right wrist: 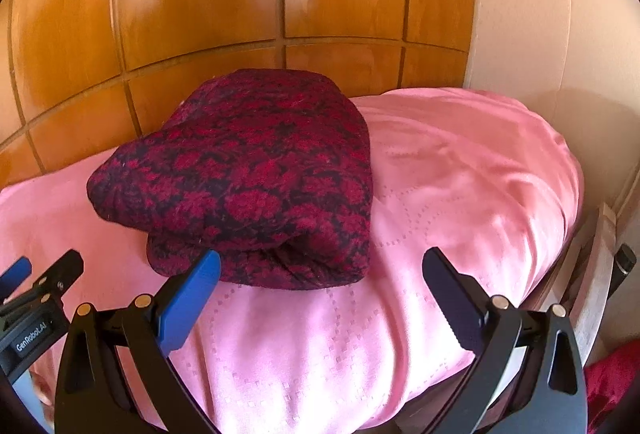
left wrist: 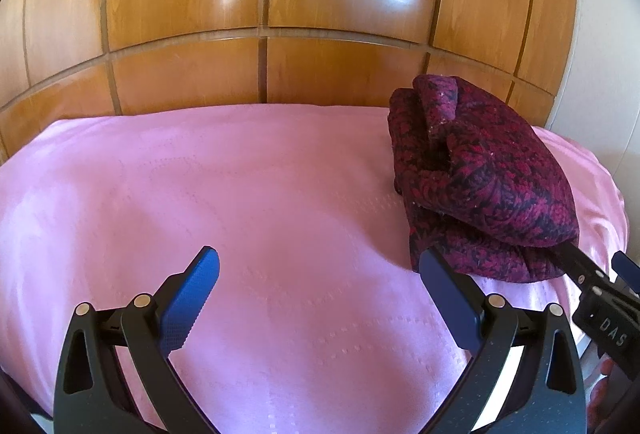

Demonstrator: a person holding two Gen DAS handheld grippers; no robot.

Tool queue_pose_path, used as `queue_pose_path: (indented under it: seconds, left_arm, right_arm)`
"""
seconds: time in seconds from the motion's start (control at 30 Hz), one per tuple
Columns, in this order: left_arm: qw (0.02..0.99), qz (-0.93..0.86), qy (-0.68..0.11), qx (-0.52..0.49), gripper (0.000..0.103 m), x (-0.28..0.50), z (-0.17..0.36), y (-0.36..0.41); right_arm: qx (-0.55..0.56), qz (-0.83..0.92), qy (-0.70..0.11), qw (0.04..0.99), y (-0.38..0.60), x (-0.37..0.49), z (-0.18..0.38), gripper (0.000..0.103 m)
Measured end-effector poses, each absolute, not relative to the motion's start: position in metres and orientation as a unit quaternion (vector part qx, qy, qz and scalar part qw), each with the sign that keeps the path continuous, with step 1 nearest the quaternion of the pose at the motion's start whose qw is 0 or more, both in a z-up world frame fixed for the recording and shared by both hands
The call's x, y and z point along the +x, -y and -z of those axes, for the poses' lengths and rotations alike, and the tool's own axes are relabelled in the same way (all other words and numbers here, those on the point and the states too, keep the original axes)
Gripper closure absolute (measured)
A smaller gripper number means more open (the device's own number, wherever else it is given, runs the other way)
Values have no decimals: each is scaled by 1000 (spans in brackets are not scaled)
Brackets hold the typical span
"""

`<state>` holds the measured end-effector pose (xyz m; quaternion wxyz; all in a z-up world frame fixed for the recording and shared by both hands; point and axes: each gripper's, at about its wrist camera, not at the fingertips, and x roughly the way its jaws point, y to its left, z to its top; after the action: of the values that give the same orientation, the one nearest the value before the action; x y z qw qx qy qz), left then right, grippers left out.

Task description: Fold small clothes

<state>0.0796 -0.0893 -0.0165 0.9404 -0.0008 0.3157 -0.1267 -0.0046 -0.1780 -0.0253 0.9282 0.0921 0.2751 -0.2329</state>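
A folded dark red and black patterned knit garment [left wrist: 480,178] lies on the pink bedspread [left wrist: 240,194], at the right in the left wrist view. In the right wrist view the garment [right wrist: 256,174] sits left of centre. My left gripper [left wrist: 318,270] is open and empty, to the left of the garment, its right finger near the garment's near edge. My right gripper [right wrist: 320,270] is open and empty just in front of the garment, its left fingertip [right wrist: 208,266] at the garment's lower fold. The right gripper shows in the left wrist view [left wrist: 600,294], the left gripper in the right wrist view [right wrist: 36,286].
Glossy wooden wardrobe panels [left wrist: 260,14] stand behind the bed. A cream wall [right wrist: 528,14] is at the right. The bed's right edge [right wrist: 572,194] drops off, with a red cloth [right wrist: 612,378] lower right.
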Motion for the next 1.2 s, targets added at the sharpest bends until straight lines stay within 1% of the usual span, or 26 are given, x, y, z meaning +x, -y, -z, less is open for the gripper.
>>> queue_pose_path:
  seconds: [0.27, 0.37, 0.47, 0.57, 0.77, 1.2]
  left_arm:
    - [936, 136, -325, 2, 4, 81, 22, 94]
    - [936, 132, -326, 6, 4, 84, 24, 93]
    - [936, 133, -326, 0, 4, 86, 23, 92]
    - [939, 135, -317, 0, 4, 87, 15, 90]
    - [944, 130, -301, -31, 4, 85, 0, 78]
    - [944, 148, -294, -24, 4, 65, 1, 79]
  right_arm:
    - [92, 232, -270, 930, 174, -5, 28, 2]
    - [114, 226, -275, 927, 183, 5, 26, 2]
    - [134, 227, -259, 929, 187, 9, 19, 2]
    - [119, 213, -266, 933, 178, 11, 20, 2]
    - [98, 207, -275, 934, 166, 4, 26, 2]
    - [82, 211, -260, 939, 158, -7, 20, 2]
